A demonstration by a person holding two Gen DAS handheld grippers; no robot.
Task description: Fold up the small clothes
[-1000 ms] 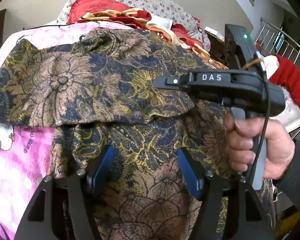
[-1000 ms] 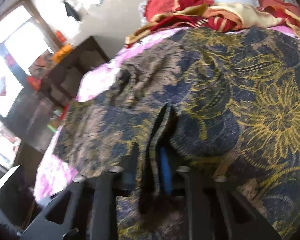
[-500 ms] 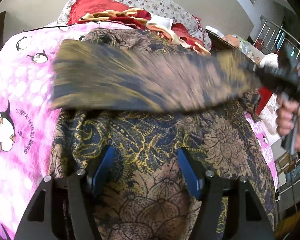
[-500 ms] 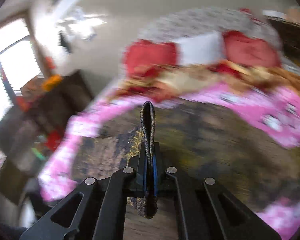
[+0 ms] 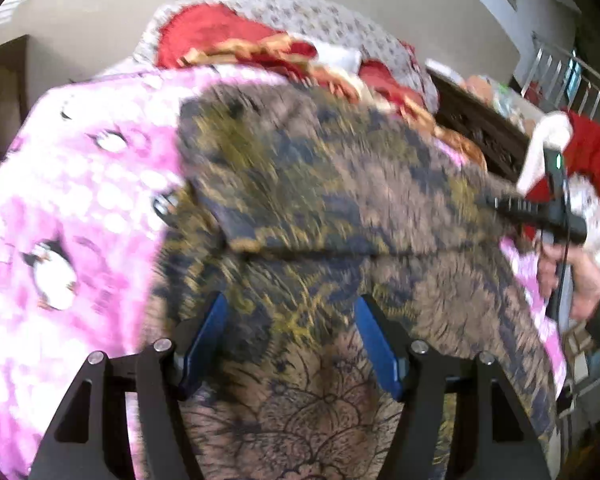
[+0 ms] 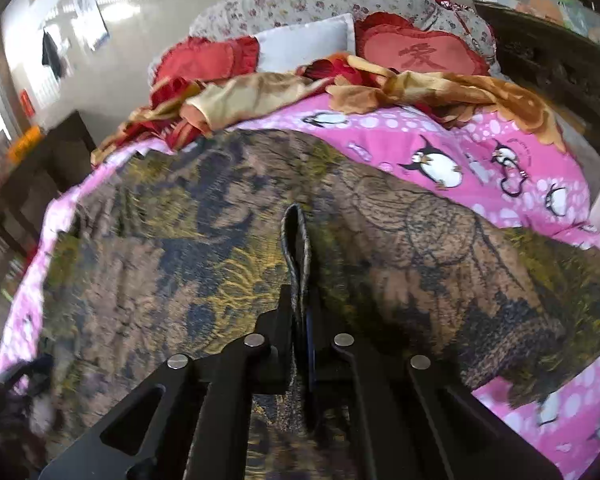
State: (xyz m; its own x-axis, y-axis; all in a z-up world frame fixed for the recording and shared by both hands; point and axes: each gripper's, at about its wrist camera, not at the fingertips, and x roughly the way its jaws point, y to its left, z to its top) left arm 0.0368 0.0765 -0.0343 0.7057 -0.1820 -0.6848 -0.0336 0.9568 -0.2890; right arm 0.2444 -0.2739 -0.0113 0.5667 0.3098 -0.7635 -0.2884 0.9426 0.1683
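The batik garment (image 6: pixel 228 248) lay across the pink penguin bed sheet (image 6: pixel 480 152). The right gripper (image 6: pixel 300 304) pinched a fold of its edge, mid-fold; the left gripper (image 5: pixel 292 344) stood open above it. Next, I judged, lay that flap flat.

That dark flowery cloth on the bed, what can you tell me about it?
The batik cloth is thin, soft fabric printed with gold and tan flowers on navy. It lies on the pink penguin bedsheet, one flap lifted. The right gripper is shut on a pinched edge; the left gripper stands open above it.
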